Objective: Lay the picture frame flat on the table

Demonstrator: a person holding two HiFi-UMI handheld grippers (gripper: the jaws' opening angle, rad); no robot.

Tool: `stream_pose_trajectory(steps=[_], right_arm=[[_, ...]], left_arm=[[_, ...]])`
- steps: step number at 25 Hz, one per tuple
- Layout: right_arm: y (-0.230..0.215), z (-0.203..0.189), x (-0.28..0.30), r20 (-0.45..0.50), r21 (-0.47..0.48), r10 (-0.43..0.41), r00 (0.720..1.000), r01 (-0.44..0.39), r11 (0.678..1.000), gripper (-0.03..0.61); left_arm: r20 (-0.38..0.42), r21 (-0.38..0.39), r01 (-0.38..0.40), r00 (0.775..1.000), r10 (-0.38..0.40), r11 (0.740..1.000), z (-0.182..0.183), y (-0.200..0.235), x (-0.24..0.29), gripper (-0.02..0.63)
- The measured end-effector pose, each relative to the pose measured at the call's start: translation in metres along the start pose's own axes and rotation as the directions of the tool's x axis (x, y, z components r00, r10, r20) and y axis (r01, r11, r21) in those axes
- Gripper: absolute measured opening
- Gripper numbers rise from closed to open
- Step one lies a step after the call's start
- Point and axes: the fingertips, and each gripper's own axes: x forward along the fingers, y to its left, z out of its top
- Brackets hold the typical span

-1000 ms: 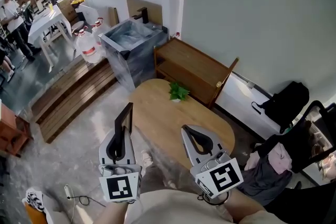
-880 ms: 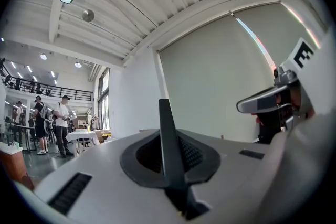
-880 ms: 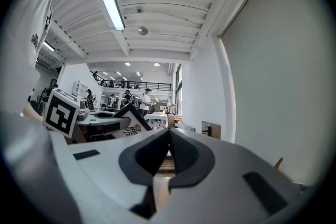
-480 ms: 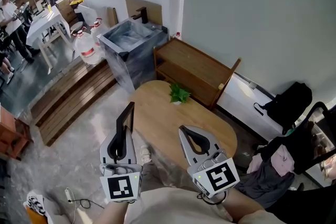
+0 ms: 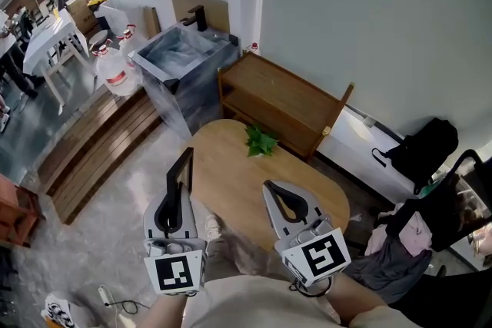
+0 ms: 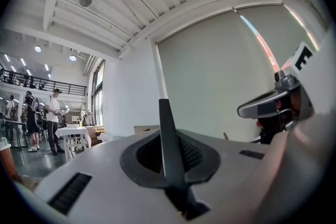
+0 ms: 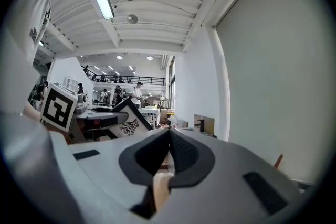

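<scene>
Hardly anything has moved over the last second: both claws sit almost where they were, and the room behind them has slid slightly leftward in the head view.

- Left claw (image 5: pixel 176 194): pinching the picture frame (image 5: pixel 183 167) by its lower edge. The left gripper view shows the frame edge-on as a thin dark bar between the pads.
- Picture frame: black, upright and tilted a little, not flat. It is at the left rim of the table (image 5: pixel 238 184), and whether it touches the table cannot be told. The right gripper view shows its face, a white sheet with a dark drawing.
- Right claw (image 5: pixel 270 188): pressed together, nothing between the pads, above the near part of the table, well apart from the frame.
- Table: oval, light wood top.
- Small green plant (image 5: pixel 260 140): on the far end of the table.
- Low wooden shelf unit (image 5: pixel 280 100): just beyond the table, against the wall.
- Grey tub (image 5: pixel 181 61): left of the shelf unit.
- Water jug (image 5: pixel 115 71): on the floor beside the tub.
- Black bag (image 5: pixel 421 148): by the wall at right.
</scene>
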Motion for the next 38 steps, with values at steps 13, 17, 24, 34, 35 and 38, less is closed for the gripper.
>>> stream_pose_trajectory(steps=[13,17,24,34,35,38], right_arm=[[-0.031,-0.005,0.136,-0.071,0.026,-0.076,0.995,0.078,0.997,-0.005],[-0.037,0.000,0.185,-0.087,0.022,-0.104,0.991,0.107,0.994,-0.005],[-0.048,0.006,0.255,-0.111,0.009,-0.172,0.979,0.174,0.985,-0.005],[-0.060,0.005,0.307,-0.137,-0.006,-0.176,0.975,0.177,0.984,-0.004],[-0.061,0.004,0.309,-0.138,-0.004,-0.172,0.976,0.173,0.985,-0.005],[-0.065,0.003,0.313,-0.132,-0.001,-0.157,0.979,0.158,0.987,-0.005]], left_arm=[[-0.049,-0.013,0.103,0.993,-0.103,0.995,-0.022,0.076,0.121,0.026],[-0.055,-0.016,0.142,0.988,-0.143,0.990,-0.025,0.107,0.160,0.026],[-0.059,-0.021,0.216,0.974,-0.217,0.976,-0.035,0.153,0.218,0.026],[-0.088,-0.051,0.240,0.966,-0.244,0.969,-0.054,0.176,0.259,0.026],[-0.090,-0.052,0.238,0.966,-0.242,0.970,-0.055,0.176,0.261,0.026],[-0.095,-0.051,0.230,0.968,-0.234,0.972,-0.056,0.173,0.264,0.026]])
